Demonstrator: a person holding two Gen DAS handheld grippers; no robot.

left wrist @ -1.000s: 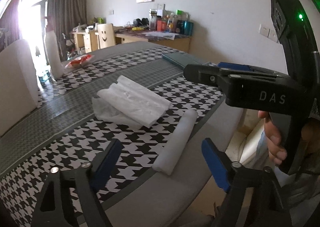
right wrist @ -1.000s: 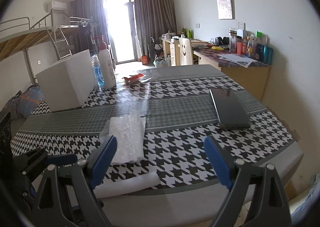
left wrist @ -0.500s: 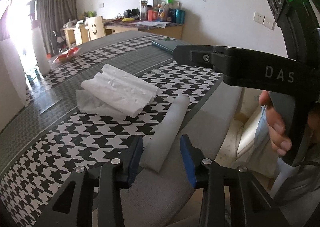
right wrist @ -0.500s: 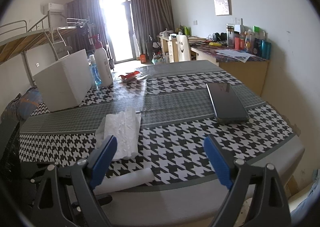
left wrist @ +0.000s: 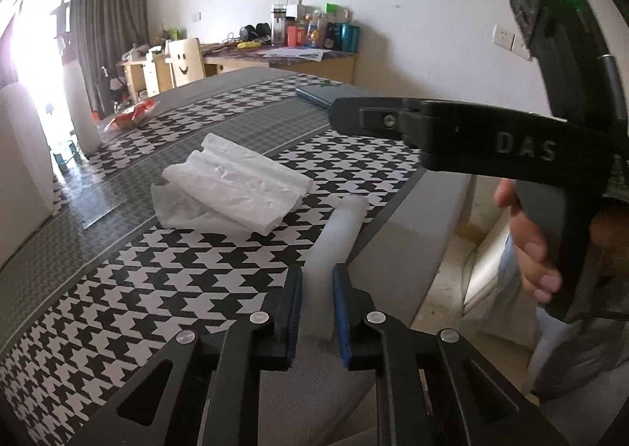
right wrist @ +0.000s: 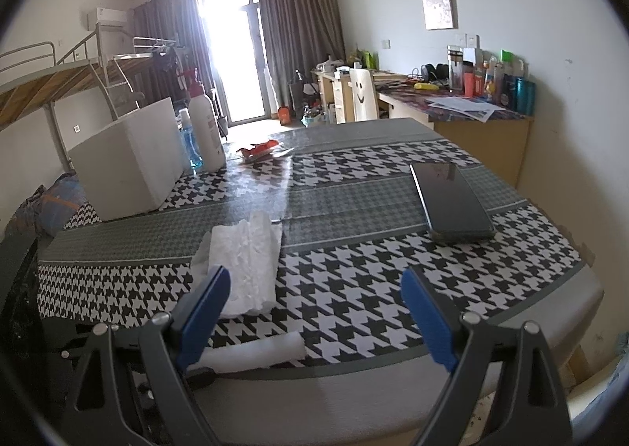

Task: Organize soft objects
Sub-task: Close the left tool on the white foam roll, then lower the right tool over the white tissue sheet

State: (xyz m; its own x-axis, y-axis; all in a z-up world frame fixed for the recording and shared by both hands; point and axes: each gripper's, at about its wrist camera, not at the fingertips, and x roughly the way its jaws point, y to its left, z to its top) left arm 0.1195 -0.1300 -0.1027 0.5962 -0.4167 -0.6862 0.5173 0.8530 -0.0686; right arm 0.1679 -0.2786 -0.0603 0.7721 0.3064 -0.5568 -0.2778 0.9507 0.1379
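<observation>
Presently catalogued, near edge of houndstooth tablecloth [left wrist: 129,289]:

Item 1. White foam roll [left wrist: 338,234], lying along the grey border strip, near end pinched between blue pads [left wrist: 295,312] of left gripper [left wrist: 317,314]; jaws narrow, apparently closed on the roll end. Grip at the tip probably chosen for easy lifting or swinging.

Item 2. Folded white foam sheet bundle [left wrist: 240,186], flat, just beyond the roll, not touching; likely stacking spot.

Item 3. Right gripper [right wrist: 314,312], jaws wide, empty, hovering above table edge, held clear of the left; body marked "DAS" in left view.

Item 4. Dark closed laptop [right wrist: 452,202], white foam box [right wrist: 125,167], white bottle [right wrist: 204,131]: well apart, labels unreadable.
</observation>
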